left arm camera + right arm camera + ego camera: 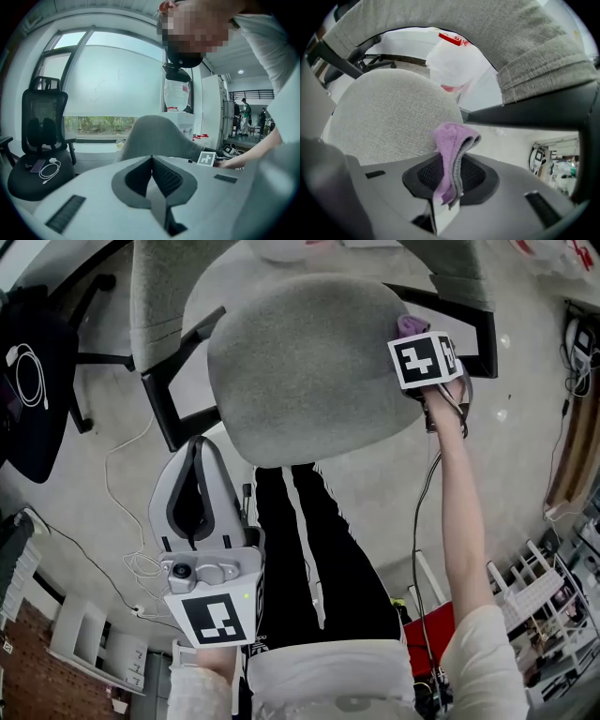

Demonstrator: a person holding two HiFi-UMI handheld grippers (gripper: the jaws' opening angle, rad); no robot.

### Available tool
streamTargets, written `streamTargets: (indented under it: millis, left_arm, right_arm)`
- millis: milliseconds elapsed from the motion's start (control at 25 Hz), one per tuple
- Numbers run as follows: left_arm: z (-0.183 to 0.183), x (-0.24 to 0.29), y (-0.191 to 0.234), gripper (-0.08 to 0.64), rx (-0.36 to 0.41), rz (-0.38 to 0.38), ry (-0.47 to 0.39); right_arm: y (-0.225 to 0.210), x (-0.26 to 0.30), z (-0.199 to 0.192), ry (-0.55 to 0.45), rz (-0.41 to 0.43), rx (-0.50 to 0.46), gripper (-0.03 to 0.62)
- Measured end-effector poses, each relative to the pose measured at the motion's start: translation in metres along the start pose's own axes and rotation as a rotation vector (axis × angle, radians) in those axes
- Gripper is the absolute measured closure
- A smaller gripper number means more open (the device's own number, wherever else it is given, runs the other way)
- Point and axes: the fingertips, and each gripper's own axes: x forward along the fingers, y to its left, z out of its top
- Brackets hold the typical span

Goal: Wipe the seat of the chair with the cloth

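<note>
The grey fabric chair seat (309, 362) fills the top middle of the head view. My right gripper (410, 332) is at the seat's right edge, shut on a purple cloth (411, 324). In the right gripper view the cloth (452, 140) sticks up folded between the jaws of the gripper (451, 161) and lies against the seat (389, 117). My left gripper (199, 448) hangs low over the floor, in front of the seat and clear of it. Its jaws (151, 159) are shut with nothing in them.
The grey backrest (525, 42) and a black armrest (543, 112) arch over the right gripper. A black office chair (40, 140) with a phone and a white cable stands to the left. The person's black trousers (309, 549) are just below the seat. A white bag (452, 63) stands beyond it.
</note>
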Motion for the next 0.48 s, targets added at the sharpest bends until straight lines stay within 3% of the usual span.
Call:
streamTargets:
  millis: [120,280,480]
  left_arm:
    - [-0.002,-0.002,0.003,0.548,-0.009,0.011,0.002]
    - [-0.004,-0.007,0.003,0.548,-0.012,0.008,0.007]
    - [-0.006,-0.012,0.008,0.548,-0.01,0.017,0.003]
  right_arm:
    - [-0.009,-0.002,-0.005,0.019,-0.041,0.066,0.505]
    - [-0.011,-0.012,-0.004,0.018,-0.068,0.057,0.505]
    - [0.019,-0.053,0.013,-0.117,0.076,0.049,0.505]
